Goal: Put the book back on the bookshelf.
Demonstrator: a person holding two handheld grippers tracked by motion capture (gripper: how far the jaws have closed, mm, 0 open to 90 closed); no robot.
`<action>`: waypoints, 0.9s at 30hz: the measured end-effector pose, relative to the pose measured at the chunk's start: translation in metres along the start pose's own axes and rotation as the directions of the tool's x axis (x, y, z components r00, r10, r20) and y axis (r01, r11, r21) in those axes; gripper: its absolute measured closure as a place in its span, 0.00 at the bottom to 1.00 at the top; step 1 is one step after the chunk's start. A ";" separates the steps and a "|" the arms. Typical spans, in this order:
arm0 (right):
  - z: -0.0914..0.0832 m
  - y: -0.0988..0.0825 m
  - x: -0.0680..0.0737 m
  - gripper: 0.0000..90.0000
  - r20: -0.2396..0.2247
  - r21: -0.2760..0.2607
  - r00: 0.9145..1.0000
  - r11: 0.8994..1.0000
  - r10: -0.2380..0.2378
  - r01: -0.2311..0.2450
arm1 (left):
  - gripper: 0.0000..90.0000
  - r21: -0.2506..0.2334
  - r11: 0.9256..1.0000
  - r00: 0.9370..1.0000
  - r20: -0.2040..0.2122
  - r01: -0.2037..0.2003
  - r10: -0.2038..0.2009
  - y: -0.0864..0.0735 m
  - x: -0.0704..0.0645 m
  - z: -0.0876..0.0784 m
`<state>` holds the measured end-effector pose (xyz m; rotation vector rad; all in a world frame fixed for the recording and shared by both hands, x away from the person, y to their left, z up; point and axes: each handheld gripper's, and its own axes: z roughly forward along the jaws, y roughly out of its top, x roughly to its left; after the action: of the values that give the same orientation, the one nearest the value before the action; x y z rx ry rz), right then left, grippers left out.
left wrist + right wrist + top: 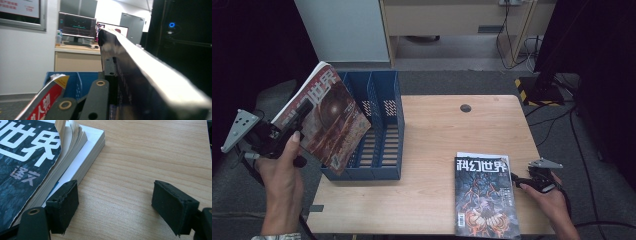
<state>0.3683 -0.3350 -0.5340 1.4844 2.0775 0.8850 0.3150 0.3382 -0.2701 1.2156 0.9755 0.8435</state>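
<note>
A red magazine (324, 117) is held tilted above the blue rack (382, 130), clenched in the left tongs (292, 131). A second magazine (484, 195) lies flat on the counter (432, 145); the right tongs (518, 181) rest released just beside its edge.

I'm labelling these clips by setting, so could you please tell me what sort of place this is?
Most likely an office or lab workspace: a wooden desk with a blue file organizer, computer monitors on a counter behind, and cables trailing across the carpeted floor.

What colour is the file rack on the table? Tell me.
Blue file rack, clearest in the high view.
</note>
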 end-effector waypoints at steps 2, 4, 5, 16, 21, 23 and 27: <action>0.000 0.000 0.000 0.24 0.001 -0.002 1.000 1.000 -0.002 0.002 | 0.93 -0.001 1.000 1.000 -0.007 0.005 -0.005 0.001 0.001 0.002; 0.000 0.000 0.000 0.24 0.001 -0.003 1.000 1.000 -0.002 0.002 | 0.93 0.001 1.000 1.000 -0.011 0.010 -0.010 0.001 0.002 0.005; 0.000 0.000 0.000 0.24 0.001 -0.003 1.000 1.000 -0.002 0.002 | 0.93 0.002 1.000 1.000 -0.020 0.016 -0.016 0.000 0.003 0.007; 0.000 0.000 0.000 0.24 0.001 -0.005 1.000 1.000 -0.004 0.004 | 0.93 0.031 0.999 0.997 -0.069 0.024 -0.022 -0.006 0.005 0.030; 0.000 0.000 0.000 0.24 0.000 -0.005 1.000 1.000 -0.005 0.005 | 0.93 0.035 0.999 0.996 -0.080 0.037 -0.034 -0.014 0.007 0.045; 0.000 0.000 0.000 0.24 0.000 -0.006 1.000 1.000 -0.005 0.005 | 0.93 0.038 0.999 0.996 -0.084 0.036 -0.033 -0.016 0.007 0.047; 0.000 0.000 0.000 0.24 -0.001 -0.005 1.000 1.000 -0.005 0.005 | 0.93 0.038 0.999 0.996 -0.087 0.036 -0.033 -0.021 0.008 0.057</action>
<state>0.3682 -0.3354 -0.5344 1.4754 2.0773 0.8880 0.3716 0.3220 -0.2885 1.2010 1.0852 0.8590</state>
